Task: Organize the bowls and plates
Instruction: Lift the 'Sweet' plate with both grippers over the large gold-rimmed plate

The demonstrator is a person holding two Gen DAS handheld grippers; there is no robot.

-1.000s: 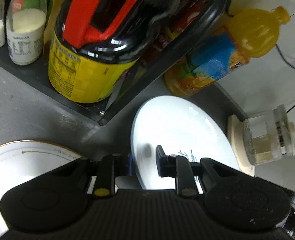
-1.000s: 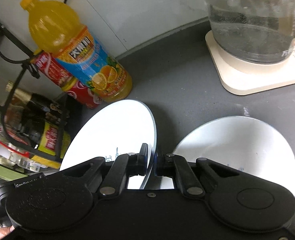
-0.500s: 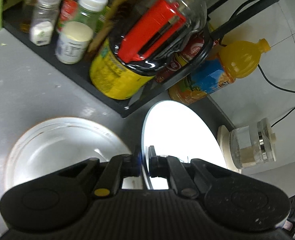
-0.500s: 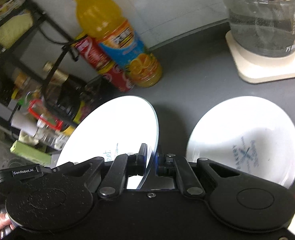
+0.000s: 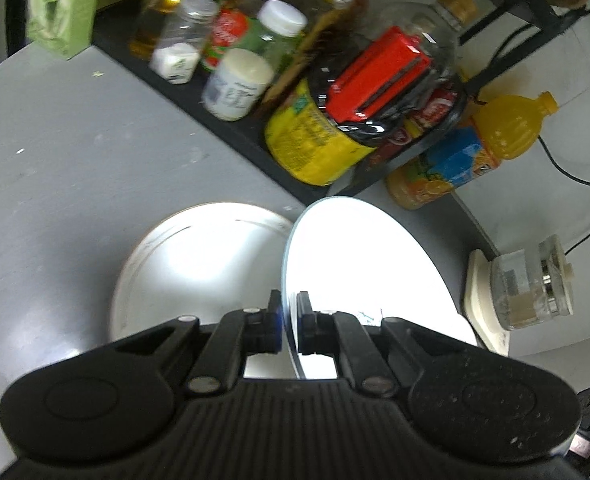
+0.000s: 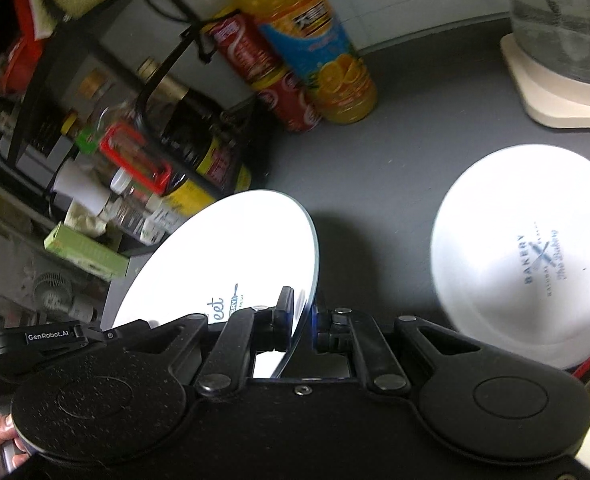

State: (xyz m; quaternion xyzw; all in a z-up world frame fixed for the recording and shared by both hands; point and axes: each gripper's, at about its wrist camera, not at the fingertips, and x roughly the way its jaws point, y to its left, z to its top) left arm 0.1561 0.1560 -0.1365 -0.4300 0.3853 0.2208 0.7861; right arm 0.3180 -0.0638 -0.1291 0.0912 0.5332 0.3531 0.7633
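Note:
A white plate with blue print (image 5: 359, 264) is held tilted above the grey counter (image 5: 55, 152). My left gripper (image 5: 289, 320) is shut on its near rim. My right gripper (image 6: 303, 316) is shut on the rim of the same-looking plate (image 6: 223, 256), and the left gripper's body (image 6: 35, 338) shows at that plate's lower left edge, with a hand behind it. A white bowl with a brown rim line (image 5: 199, 264) lies on the counter left of the held plate. Another white plate printed "BAKERY" (image 6: 527, 256) lies flat to the right.
A black rack (image 5: 231, 128) crowded with jars and bottles stands behind. An orange juice bottle (image 6: 319, 52) and red cans (image 6: 271, 76) stand beside it. A glass kettle on a cream base (image 6: 563, 40) sits far right, with cables along the wall.
The left gripper's jaws closed onto the plate's rim. Both grippers pulled back from the rack and rose with the plate, so more of the counter, bowl and printed plate shows.

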